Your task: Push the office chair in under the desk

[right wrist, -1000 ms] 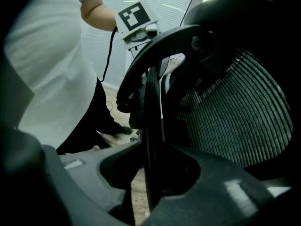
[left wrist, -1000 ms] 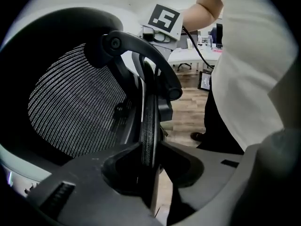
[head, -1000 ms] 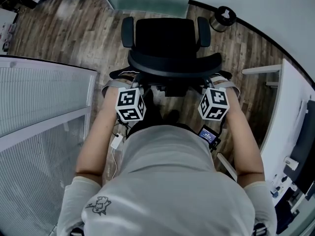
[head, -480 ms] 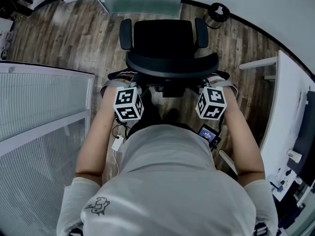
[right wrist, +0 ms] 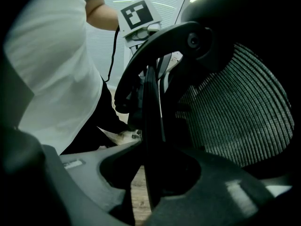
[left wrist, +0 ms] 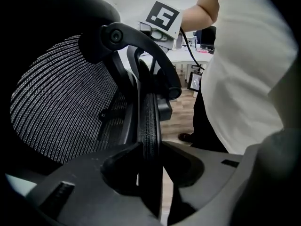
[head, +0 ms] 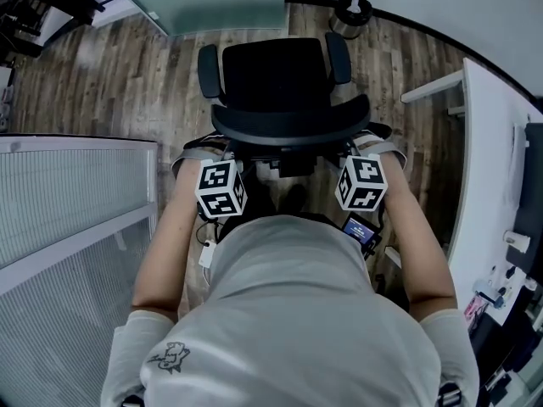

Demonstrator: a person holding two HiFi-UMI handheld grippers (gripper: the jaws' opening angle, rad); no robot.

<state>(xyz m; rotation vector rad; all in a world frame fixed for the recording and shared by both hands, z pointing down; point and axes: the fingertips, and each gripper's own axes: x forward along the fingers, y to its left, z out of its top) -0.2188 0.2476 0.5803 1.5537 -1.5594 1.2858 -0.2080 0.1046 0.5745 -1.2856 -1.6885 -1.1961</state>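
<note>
A black office chair (head: 276,75) stands on the wood floor in front of me, its seat facing a pale green desk top (head: 225,7) at the far edge of the head view. I stand behind its mesh backrest (head: 290,127). My left gripper (head: 217,154) is shut on the left rim of the backrest (left wrist: 149,119), which runs upright between the jaws of that gripper (left wrist: 149,149). My right gripper (head: 366,147) is shut on the right rim (right wrist: 151,102), which is clamped the same way in its jaws (right wrist: 153,154).
A ribbed glass partition (head: 76,210) stands close on my left. A white desk (head: 488,134) with a monitor runs along the right. A round bin (head: 351,8) sits on the floor beyond the chair's right armrest (head: 338,56).
The chair has rolled forward with both grippers still on its backrest. The gap between the seat's front and the pale green desk top has narrowed.
</note>
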